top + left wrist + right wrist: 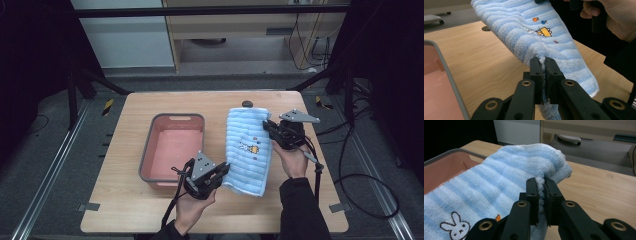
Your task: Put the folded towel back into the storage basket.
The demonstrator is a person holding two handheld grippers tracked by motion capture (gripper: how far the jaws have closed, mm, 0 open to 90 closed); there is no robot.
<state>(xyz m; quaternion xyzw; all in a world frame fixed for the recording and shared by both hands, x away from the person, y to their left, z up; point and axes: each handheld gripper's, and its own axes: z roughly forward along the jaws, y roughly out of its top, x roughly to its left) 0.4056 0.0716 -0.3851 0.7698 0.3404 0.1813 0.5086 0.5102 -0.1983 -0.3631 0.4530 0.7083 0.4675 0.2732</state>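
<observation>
Gripping towel (248, 150) | both grippers clamped | pink bin (172, 150) beside

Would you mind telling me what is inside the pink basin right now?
The pink basin looks empty: its bare pink floor shows, with the blue striped towel outside it to the right. Its near right corner is hidden behind the left gripper, so that spot cannot be checked.

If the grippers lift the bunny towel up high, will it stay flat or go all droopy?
Probably droopy. The towel is soft terry that bunches where the left gripper and right gripper pinch it. It likely weighs little, since thin pinches of cloth seem to hold it. Its fuzzy loops should keep it from slipping out.
</observation>
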